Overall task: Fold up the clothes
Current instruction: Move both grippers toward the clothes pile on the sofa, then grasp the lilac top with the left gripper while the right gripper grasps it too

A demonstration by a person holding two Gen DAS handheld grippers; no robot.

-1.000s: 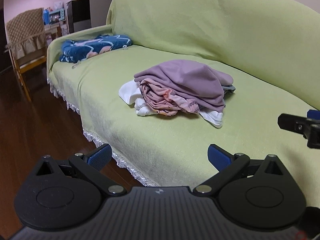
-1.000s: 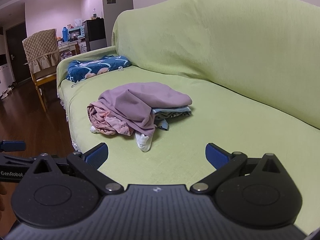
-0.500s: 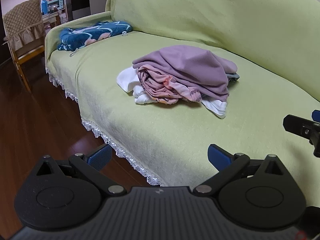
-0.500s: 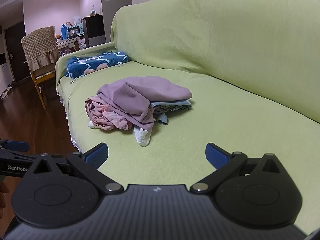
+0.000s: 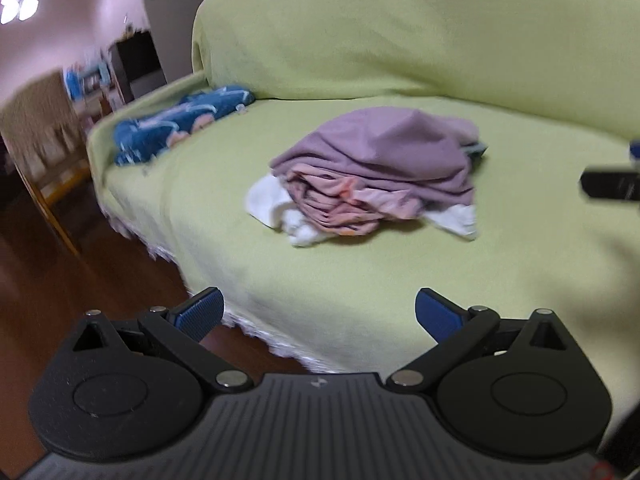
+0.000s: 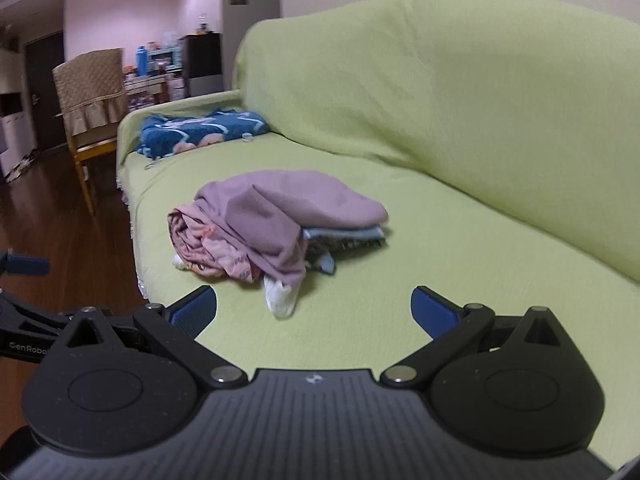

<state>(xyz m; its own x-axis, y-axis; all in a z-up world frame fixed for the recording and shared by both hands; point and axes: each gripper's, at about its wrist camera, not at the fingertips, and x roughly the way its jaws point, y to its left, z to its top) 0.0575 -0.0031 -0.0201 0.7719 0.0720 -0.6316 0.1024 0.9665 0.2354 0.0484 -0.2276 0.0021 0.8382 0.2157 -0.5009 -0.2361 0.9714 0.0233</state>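
I have both tools off the fabric. My left gripper (image 5: 318,312) hangs over the front edge of the sofa (image 5: 360,280) with its blue pads spread wide and nothing between them; my right gripper (image 6: 314,308) is likewise released, its jaws standing well apart above the seat, near the closest white sleeve end.

The pile of clothes (image 6: 276,224) sits on the middle of the green-covered seat, well ahead of both tools. A mauve garment (image 5: 384,152) drapes over the top — under it I see a bunched pink printed piece (image 5: 344,208), and white fabric (image 5: 272,204) pokes out at the left and at the lower right. From the right wrist view a folded pale blue layer (image 6: 344,234) shows beneath the mauve one, with something darker and patterned below it, though I can't quite make out what that is.

A blue patterned blanket (image 6: 200,130) lies at the far end of the seat, against the armrest. Beyond it stands a wooden chair (image 6: 86,92) with a beige quilted cover on the dark wood floor (image 6: 60,216). The left wrist view is smeared, so its finer detail is unreliable.
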